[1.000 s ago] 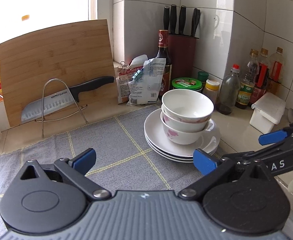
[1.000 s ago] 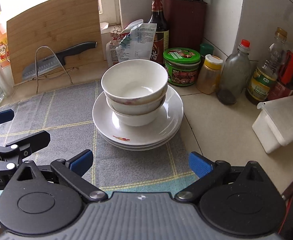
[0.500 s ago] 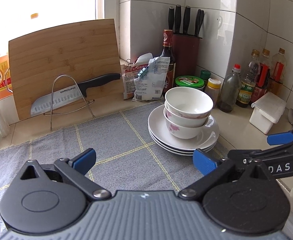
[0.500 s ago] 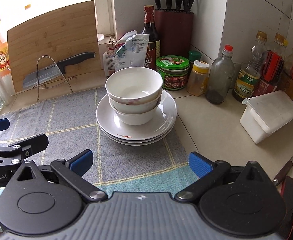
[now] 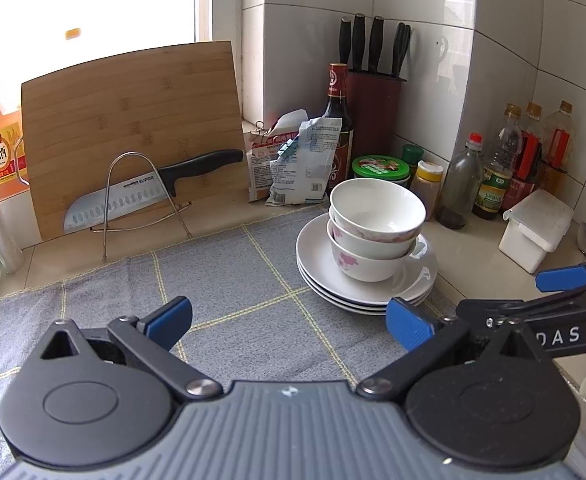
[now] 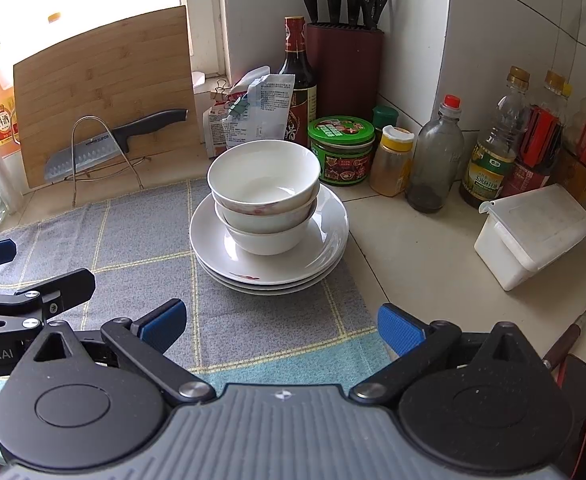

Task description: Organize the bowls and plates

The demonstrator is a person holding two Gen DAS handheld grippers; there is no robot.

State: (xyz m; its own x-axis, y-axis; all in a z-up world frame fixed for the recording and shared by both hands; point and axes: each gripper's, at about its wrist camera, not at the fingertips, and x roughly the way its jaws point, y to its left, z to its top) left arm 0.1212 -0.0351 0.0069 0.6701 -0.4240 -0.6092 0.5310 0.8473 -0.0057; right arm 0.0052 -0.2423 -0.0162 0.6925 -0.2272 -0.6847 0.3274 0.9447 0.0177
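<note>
Three white bowls (image 5: 375,224) (image 6: 263,196) sit nested on a stack of three white plates (image 5: 317,256) (image 6: 209,240), at the right edge of a grey checked cloth (image 5: 233,288) (image 6: 141,232). My left gripper (image 5: 289,322) hangs open over the cloth, short of the stack and to its left, with nothing between its blue pads. My right gripper (image 6: 281,324) is open too, empty, and sits in front of the stack. Each gripper shows at the edge of the other's view.
A bamboo cutting board (image 5: 133,128) and a knife on a wire rack (image 5: 149,192) stand at the back. Packets, a dark sauce bottle (image 6: 297,80), a knife block (image 6: 343,68), jars and oil bottles crowd the corner. A white lidded box (image 6: 533,236) lies at right.
Both grippers have pulled back from the stack, which now looks smaller and farther off. The bowls and plates have not moved. Both grippers stay open.
</note>
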